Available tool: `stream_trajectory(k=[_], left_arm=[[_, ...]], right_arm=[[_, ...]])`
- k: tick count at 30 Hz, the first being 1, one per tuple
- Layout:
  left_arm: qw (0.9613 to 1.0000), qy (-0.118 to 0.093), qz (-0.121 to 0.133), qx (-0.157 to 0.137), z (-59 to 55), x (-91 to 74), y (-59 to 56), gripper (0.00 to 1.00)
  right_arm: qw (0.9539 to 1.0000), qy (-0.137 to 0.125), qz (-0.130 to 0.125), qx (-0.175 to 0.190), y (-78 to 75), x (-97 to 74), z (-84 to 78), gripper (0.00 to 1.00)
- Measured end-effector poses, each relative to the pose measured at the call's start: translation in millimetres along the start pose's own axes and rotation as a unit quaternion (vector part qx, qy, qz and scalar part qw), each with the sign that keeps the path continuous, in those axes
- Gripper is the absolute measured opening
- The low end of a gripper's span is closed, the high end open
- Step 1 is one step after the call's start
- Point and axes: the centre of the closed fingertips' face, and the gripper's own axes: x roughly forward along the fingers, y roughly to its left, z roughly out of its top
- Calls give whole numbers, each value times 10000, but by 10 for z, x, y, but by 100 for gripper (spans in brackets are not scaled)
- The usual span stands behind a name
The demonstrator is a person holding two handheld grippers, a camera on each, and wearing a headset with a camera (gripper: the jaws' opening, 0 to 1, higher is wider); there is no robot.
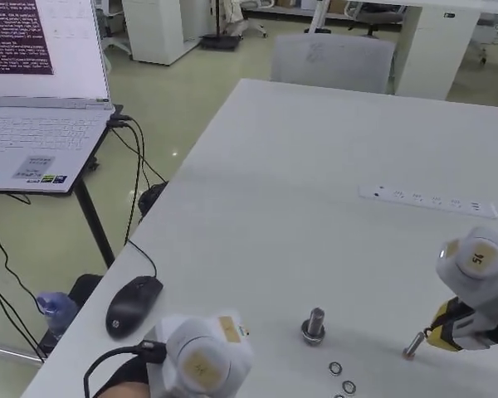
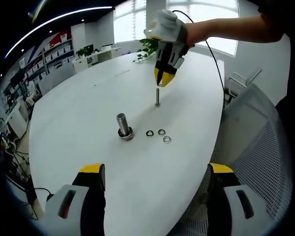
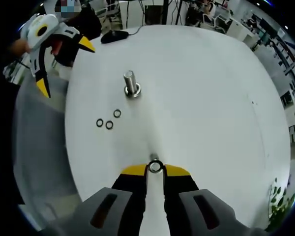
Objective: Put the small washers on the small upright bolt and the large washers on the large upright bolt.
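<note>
Right gripper (image 3: 155, 172): jaws were pinched on a washer (image 3: 155, 167), poised just above the tip of the small bolt (image 2: 157, 97).
Left gripper (image 2: 156, 169): jaws stood wide apart, gripping nothing, low near the table (image 1: 299, 191) edge.
Large bolt (image 1: 314, 323): stood upright, to the person's left of the small bolt.
Loose washers (image 2: 161, 132): three lay close together on the table, near the large bolt, between the grippers.
</note>
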Motion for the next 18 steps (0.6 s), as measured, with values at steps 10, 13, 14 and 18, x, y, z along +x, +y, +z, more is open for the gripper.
stream_trajectory(k=[10, 13, 14, 18], left_arm=[[10000, -2, -4, -41, -23, 9, 12, 84], [10000, 9, -12, -49, -34, 9, 12, 84], [10000, 9, -13, -53, -37, 10, 11, 84], [10000, 3, -15, -72, -43, 13, 22, 84]], right_arm=[[9999, 84, 79, -81, 22, 78, 57, 13], [9998, 135, 136, -59, 31, 125, 39, 13], [9998, 158, 141, -66, 34, 137, 30, 13], [9997, 190, 149, -77, 25, 178, 17, 13]])
